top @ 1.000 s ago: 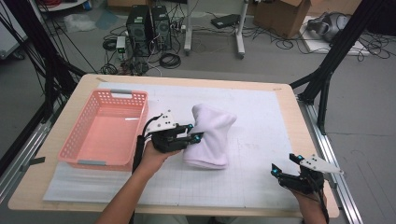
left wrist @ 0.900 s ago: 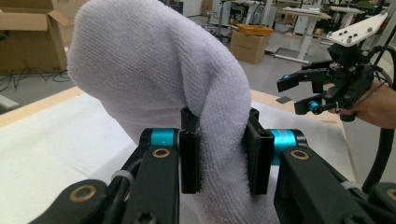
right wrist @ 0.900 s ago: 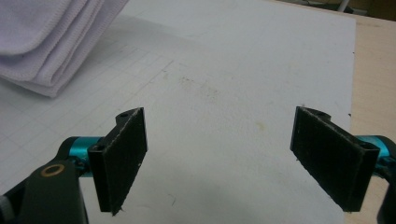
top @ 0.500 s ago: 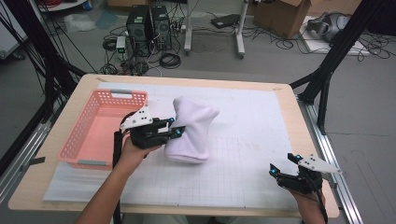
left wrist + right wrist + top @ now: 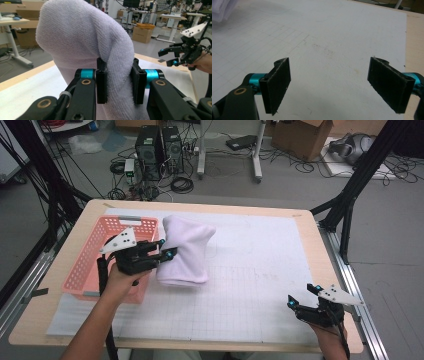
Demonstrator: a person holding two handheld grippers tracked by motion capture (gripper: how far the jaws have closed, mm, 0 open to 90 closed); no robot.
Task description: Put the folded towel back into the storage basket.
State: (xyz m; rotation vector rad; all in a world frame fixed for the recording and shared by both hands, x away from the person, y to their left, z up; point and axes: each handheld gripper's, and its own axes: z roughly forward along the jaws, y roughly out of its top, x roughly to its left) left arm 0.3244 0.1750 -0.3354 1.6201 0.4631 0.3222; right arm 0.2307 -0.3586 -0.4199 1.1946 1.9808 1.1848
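A folded white towel hangs lifted off the table beside a pink basket. My left gripper is shut on the towel's left side; in the left gripper view its black pads pinch a fold of the white towel. The towel's lower end dangles just above the white gridded mat. My right gripper rests near the table's front right corner, jaws wide open with nothing between them. In the right gripper view my right gripper looks over bare mat, with a towel edge at top left.
The pink basket sits at the table's left, close under my left hand. A wooden table edge borders the mat. Black frame posts stand at the right, and cables and computer towers lie on the floor behind.
My left gripper has carried the towel leftward and slightly up, from mid-table to the basket's right edge. The right gripper has stayed put.
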